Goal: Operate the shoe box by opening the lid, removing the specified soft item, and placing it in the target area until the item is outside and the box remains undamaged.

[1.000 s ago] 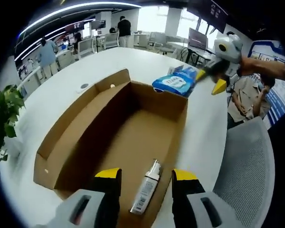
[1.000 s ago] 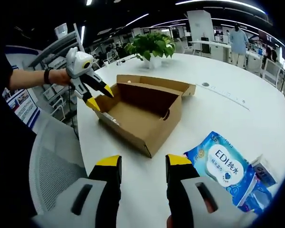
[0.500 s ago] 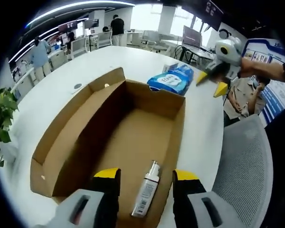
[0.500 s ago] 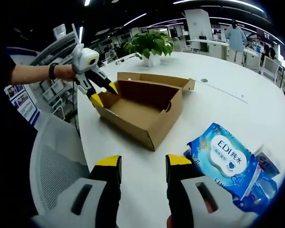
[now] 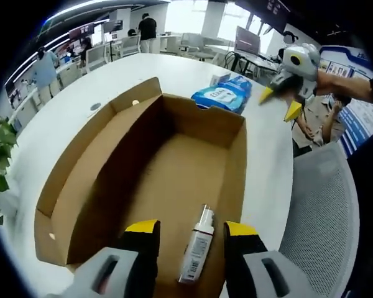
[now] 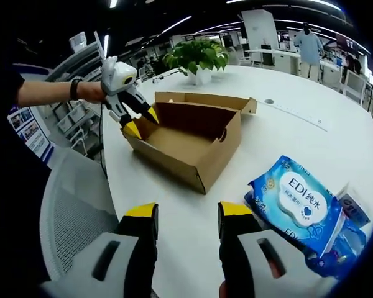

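- One cardboard shoe box [image 5: 155,180] lies open on the white desk [image 6: 286,133], its lid flap [image 6: 202,100] folded back; in the right gripper view the box [image 6: 186,139] sits ahead of the right tongs.
- One white spray bottle [image 5: 198,243] lies on the box floor, near the wall closest to the left tongs.
- One blue pack of wet wipes [image 6: 301,205], the soft item, lies on the desk outside the box; a smaller blue and white pack [image 6: 351,214] lies just beside it. In the left gripper view the wipes [image 5: 222,99] lie beyond the far end of the box.
- Two tongs: the left tongs [image 5: 191,228] hover released over the near end of the box, the bottle between the yellow tips; in the right gripper view these tongs [image 6: 138,121] show parted at the box's far corner.
- The right tongs [image 6: 180,213] are released and empty above bare desk, the wipes to their right and near; in the left gripper view they [image 5: 278,103] hang parted, just beside the wipes.
- Since a second ago, the right tongs have let go of the wipes, which were held aloft past the box's far end and now rest on the desk.
- A potted plant [image 6: 198,59] stands beyond the box.
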A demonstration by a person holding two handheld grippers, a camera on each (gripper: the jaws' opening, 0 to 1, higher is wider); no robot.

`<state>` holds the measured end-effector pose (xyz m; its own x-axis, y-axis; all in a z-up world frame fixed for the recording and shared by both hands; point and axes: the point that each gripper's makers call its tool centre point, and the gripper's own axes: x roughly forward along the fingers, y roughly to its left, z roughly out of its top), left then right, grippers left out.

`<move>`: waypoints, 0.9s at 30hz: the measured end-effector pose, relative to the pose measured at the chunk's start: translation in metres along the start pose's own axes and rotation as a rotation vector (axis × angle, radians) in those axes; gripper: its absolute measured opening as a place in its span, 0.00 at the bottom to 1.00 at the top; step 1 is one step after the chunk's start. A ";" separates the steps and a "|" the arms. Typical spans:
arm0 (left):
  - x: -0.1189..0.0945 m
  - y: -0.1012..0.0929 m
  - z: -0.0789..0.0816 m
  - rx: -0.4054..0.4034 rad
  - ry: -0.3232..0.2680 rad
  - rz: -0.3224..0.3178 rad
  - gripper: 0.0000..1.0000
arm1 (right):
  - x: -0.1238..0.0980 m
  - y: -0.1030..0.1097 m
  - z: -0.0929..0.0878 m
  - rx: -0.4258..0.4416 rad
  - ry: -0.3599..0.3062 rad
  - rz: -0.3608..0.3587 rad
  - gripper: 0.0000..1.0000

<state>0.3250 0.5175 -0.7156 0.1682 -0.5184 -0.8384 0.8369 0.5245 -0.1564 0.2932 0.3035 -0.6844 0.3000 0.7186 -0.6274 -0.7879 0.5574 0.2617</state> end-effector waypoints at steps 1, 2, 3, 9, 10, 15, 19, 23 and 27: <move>0.002 0.001 0.000 -0.001 0.005 -0.004 0.42 | 0.000 -0.001 0.000 0.007 -0.001 -0.001 0.35; 0.005 0.002 -0.002 0.009 0.021 -0.009 0.42 | -0.001 -0.001 0.000 0.013 -0.005 -0.003 0.35; 0.007 0.002 -0.003 0.015 0.031 -0.011 0.42 | -0.001 -0.002 0.001 0.017 -0.010 -0.007 0.35; 0.017 -0.001 -0.007 0.030 0.071 -0.070 0.44 | -0.005 -0.007 0.004 0.033 -0.025 -0.022 0.35; 0.020 -0.001 -0.008 0.033 0.082 -0.075 0.46 | -0.005 -0.008 0.004 0.035 -0.028 -0.028 0.35; 0.031 -0.005 -0.026 0.132 0.182 -0.092 0.47 | -0.007 -0.013 0.010 0.058 -0.054 -0.046 0.35; 0.036 -0.008 -0.032 0.165 0.217 -0.108 0.49 | -0.008 -0.013 0.008 0.059 -0.049 -0.051 0.35; 0.039 -0.008 -0.044 0.185 0.293 -0.080 0.46 | -0.009 -0.014 0.005 0.072 -0.052 -0.057 0.34; 0.047 -0.010 -0.050 0.239 0.320 -0.056 0.40 | -0.008 -0.011 0.002 0.075 -0.051 -0.057 0.34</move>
<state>0.2982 0.5214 -0.7797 -0.0199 -0.2855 -0.9582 0.9442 0.3097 -0.1119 0.3013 0.2928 -0.6808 0.3718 0.7040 -0.6051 -0.7268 0.6263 0.2820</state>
